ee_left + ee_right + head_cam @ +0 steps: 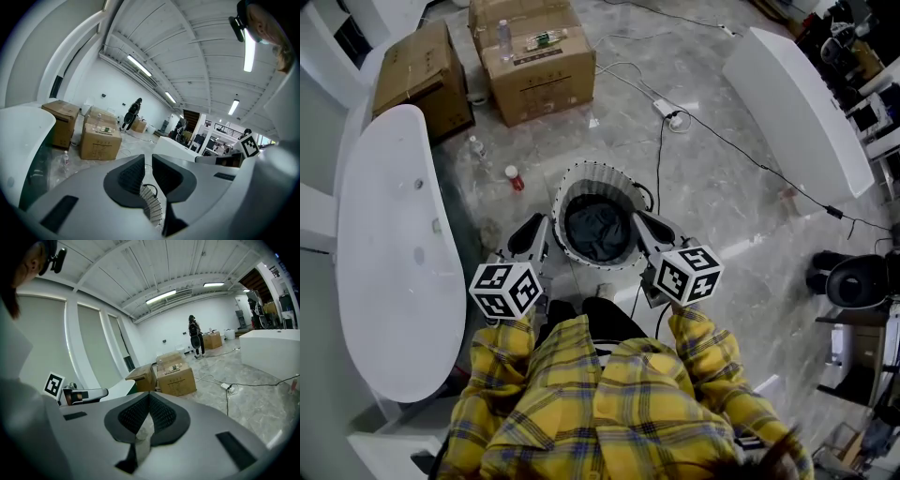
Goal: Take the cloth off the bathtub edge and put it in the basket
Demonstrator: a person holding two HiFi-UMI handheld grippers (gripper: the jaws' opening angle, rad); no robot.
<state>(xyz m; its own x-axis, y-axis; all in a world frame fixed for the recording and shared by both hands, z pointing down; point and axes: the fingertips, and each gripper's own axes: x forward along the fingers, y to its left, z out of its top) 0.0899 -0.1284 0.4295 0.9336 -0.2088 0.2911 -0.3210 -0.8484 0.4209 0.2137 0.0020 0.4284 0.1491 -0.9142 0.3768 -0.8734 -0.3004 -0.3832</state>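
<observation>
The dark cloth [598,230] lies crumpled inside the white ribbed basket [598,172] on the floor, just in front of my knees. The long white bathtub [392,253] stands to the left, and I see no cloth on its edge. My left gripper [540,225] hovers at the basket's left side, its jaws a narrow gap apart with nothing between them. The same left gripper [147,165] points out over the floor. My right gripper [641,221] is at the basket's right side. In its own view the right gripper [148,398] is shut and empty.
Two cardboard boxes [534,58] stand beyond the basket, with small bottles [515,178] on the floor near the tub. A cable [741,155] and a power strip [667,111] cross the floor at right. A second white tub [797,103] and a black seat [855,279] are further right.
</observation>
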